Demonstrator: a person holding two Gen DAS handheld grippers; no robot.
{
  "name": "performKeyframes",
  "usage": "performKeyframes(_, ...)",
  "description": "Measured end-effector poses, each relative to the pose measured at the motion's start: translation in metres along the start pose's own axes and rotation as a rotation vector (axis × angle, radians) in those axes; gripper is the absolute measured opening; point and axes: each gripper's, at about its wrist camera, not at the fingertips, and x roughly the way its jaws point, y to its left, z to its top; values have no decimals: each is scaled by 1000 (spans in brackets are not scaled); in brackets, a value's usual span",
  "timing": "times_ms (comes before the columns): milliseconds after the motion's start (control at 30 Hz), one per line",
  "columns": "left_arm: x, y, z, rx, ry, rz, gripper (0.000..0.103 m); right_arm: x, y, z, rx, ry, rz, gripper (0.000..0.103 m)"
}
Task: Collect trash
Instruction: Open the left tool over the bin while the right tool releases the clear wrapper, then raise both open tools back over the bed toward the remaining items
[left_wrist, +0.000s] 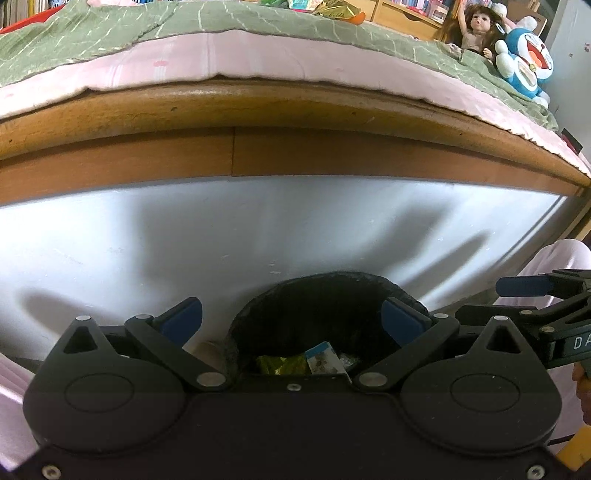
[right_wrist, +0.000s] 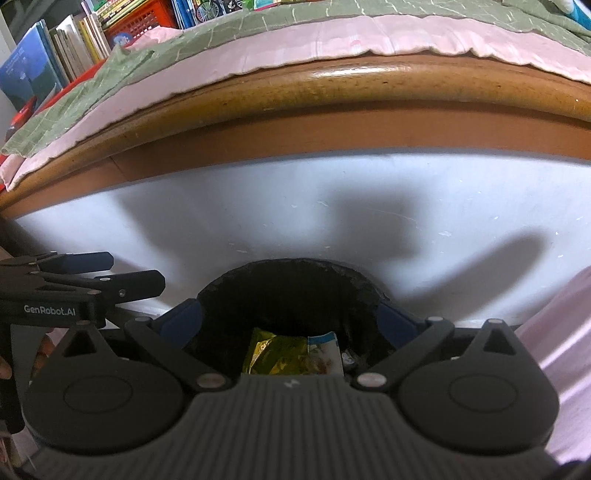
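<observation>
While both grippers are held over the bin (left_wrist: 325, 317), its black-lined mouth is seen just below and between the blue fingertips in each wrist view. The left gripper (left_wrist: 291, 319) is spread wide, its pads (left_wrist: 183, 319) well apart, and nothing is held between them. The right gripper (right_wrist: 290, 319) is likewise opened to its fullest, with nothing gripped; only the bin's dark opening is framed between its fingers (right_wrist: 181, 321). From the left wrist view, the right gripper is caught at the right edge, side-on, beside a pale pink sleeve (left_wrist: 557, 262).

Down inside the bin the trash is already gathered: a crumpled gold wrapper (right_wrist: 273, 356) is lying at the bottom, and a white-and-blue packet (right_wrist: 325, 352) is resting just beside it, touching its right edge. Both pieces are seen beneath the grippers, clear of the pads.

Behind the bin a pale panel (left_wrist: 258, 229) of the bed base is crossed by the grippers' shadows, and above it the wooden bed rail (left_wrist: 258, 107) is seen. On the green bedspread (left_wrist: 147, 29) a doll (left_wrist: 476, 29) and a blue plush toy (left_wrist: 528, 62) are propped at the far right, and more bright wrappers (left_wrist: 332, 8) are left lying on the bedspread, well apart from the bin.
</observation>
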Motion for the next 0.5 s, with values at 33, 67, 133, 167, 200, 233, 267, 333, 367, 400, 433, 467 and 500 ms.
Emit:
performKeyframes(33,-1,0,1,2,-2,-3,103,-2,0,0,-5,-3,0,103)
performKeyframes(67,-1,0,2,7,-4,-6,103,-2,1,1,-9,-6,-1,103)
performKeyframes(133,-3,-2,4,19,-11,-4,103,-4,4,3,-20,-13,-6,103)
performKeyframes(167,-3,-2,5,23,-14,3,103,-5,4,4,-25,-17,-7,103)
performKeyframes(200,-4,-3,6,24,-17,6,103,-6,5,5,-28,-19,-8,103)
performKeyframes(233,-4,-3,7,22,-19,6,103,-7,5,6,-30,-22,-10,103)
performKeyframes(267,-5,-4,8,18,-21,2,103,-8,6,7,-31,-26,-13,103)
performKeyframes(333,-8,-6,10,15,-26,-12,103,-11,7,8,-31,-34,-16,103)
performKeyframes(367,-11,-6,12,17,-29,-20,103,-13,7,9,-31,-39,-17,103)
performKeyframes(400,-14,-8,13,22,-33,-26,103,-15,7,10,-31,-44,-19,103)
performKeyframes(433,-17,-9,15,26,-39,-31,103,-18,8,11,-34,-52,-23,103)
performKeyframes(467,-21,-11,17,30,-49,-38,103,-21,8,13,-39,-62,-28,103)
performKeyframes(500,-25,-12,20,32,-59,-48,103,-25,8,14,-43,-77,-33,103)
